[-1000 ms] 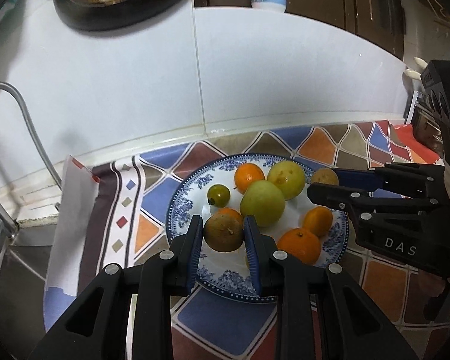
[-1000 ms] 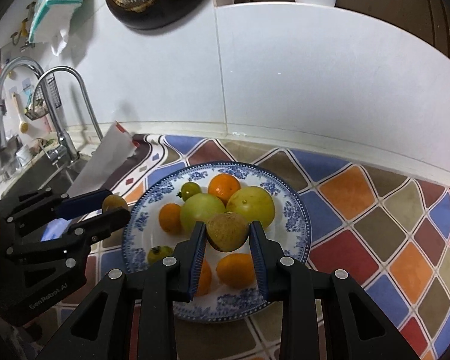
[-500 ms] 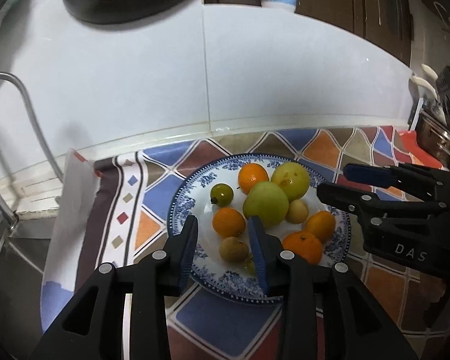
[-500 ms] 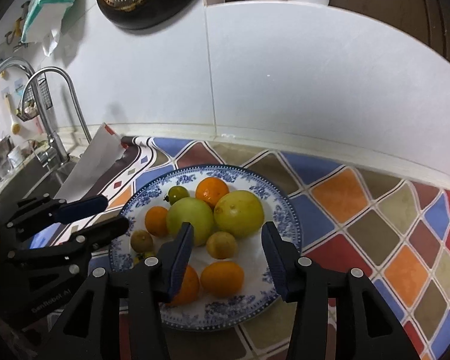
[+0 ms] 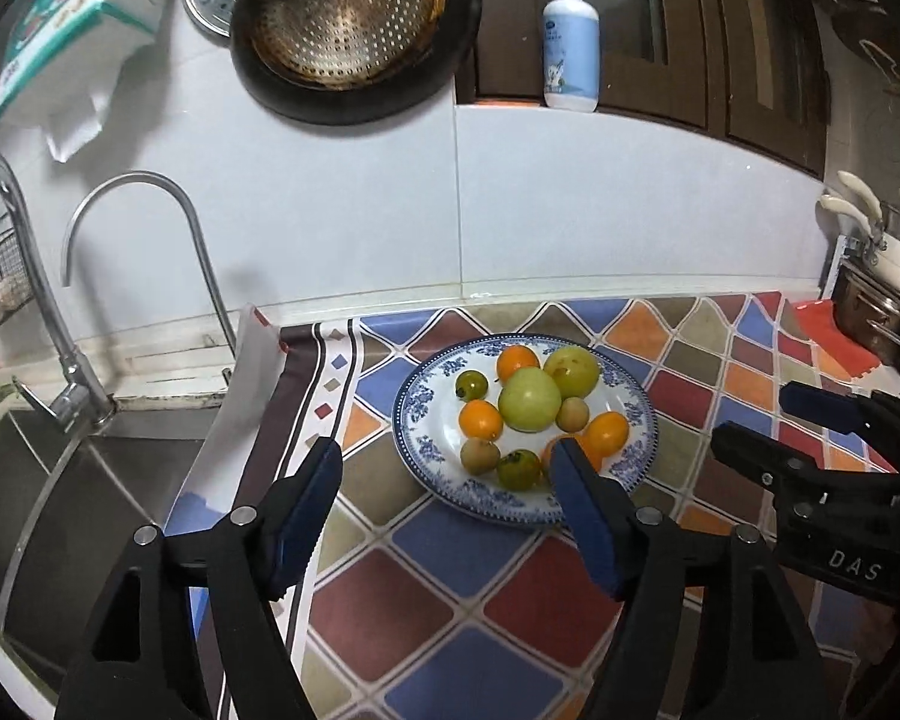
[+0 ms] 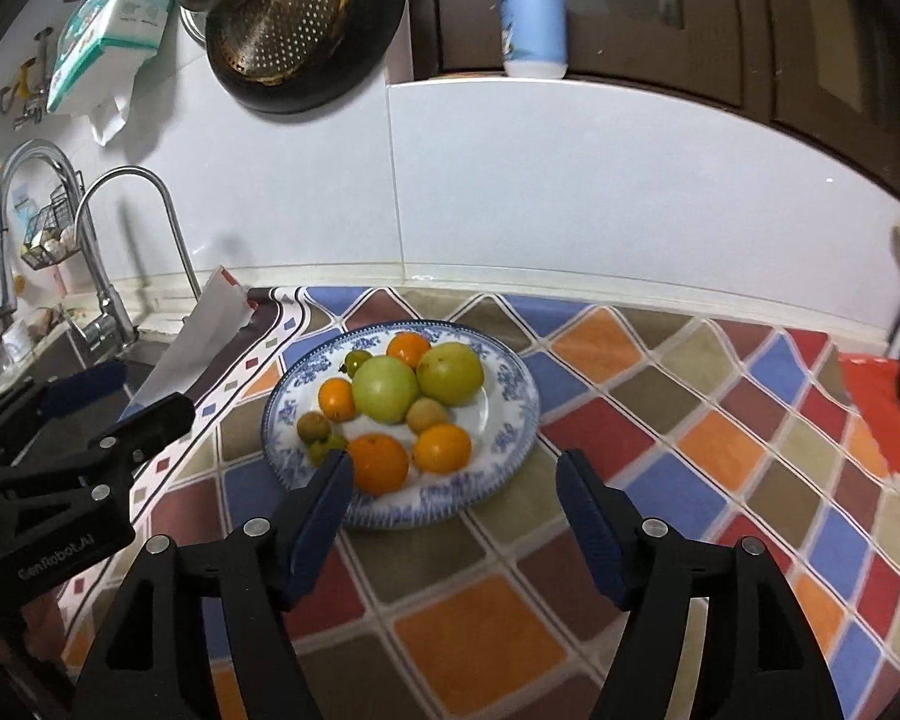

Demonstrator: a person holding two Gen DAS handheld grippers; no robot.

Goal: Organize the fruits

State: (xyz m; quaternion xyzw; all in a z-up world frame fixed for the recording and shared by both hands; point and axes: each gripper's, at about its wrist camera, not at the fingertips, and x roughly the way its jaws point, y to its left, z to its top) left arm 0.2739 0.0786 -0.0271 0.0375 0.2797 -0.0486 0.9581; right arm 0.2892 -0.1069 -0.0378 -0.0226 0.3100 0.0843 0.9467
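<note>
I hold both grippers above the near side of the patterned counter cloth (image 6: 660,396), with neither one touching anything. The left gripper (image 5: 447,480) has its jaws spread wide and empty; the right gripper (image 6: 453,492) is the same, jaws wide apart with nothing between them.

Edges and room:
- The cloth's left border runs beside the sink (image 5: 48,480), where two curved taps (image 5: 144,252) rise.
- A white tiled wall (image 6: 570,192) closes the far side, just behind the plate.
- To the right of the plate the cloth lies open; pots (image 5: 888,306) stand at the far right edge.
- A strainer pan (image 5: 348,30) and a soap bottle (image 5: 570,42) sit high on the wall, well apart from the work area.

Container and contents:
- The blue-and-white plate (image 6: 510,414) rests on the cloth, centred ahead of both grippers.
- It holds all the fruit: two large green fruits (image 6: 387,387) touching at the middle, four oranges (image 6: 378,462) around them, two small brownish fruits (image 6: 426,414), and two small green ones (image 5: 471,385).
- The fruit fills the centre; the plate's right rim area is bare.
</note>
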